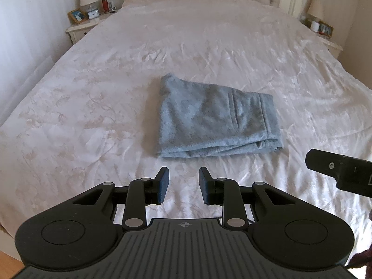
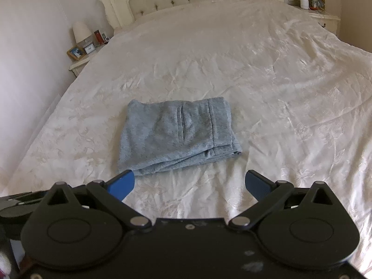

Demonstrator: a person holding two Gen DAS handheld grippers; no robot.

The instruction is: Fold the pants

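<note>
Pants (image 1: pixel 215 118) lie folded into compact blue bundle mid-bed (image 1: pixel 93 93), untouched. Left gripper (image 1: pixel 183 184) narrow, empty. Right gripper (image 2: pixel 189 183) spread wide, empty. Both short of bundle. Judged: folding done or final check; next move, if any, calls for smoothing near edge.

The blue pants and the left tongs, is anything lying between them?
Nothing but bare white bedspread lies between the folded pants and the left tongs, seen in the left wrist view.
</note>
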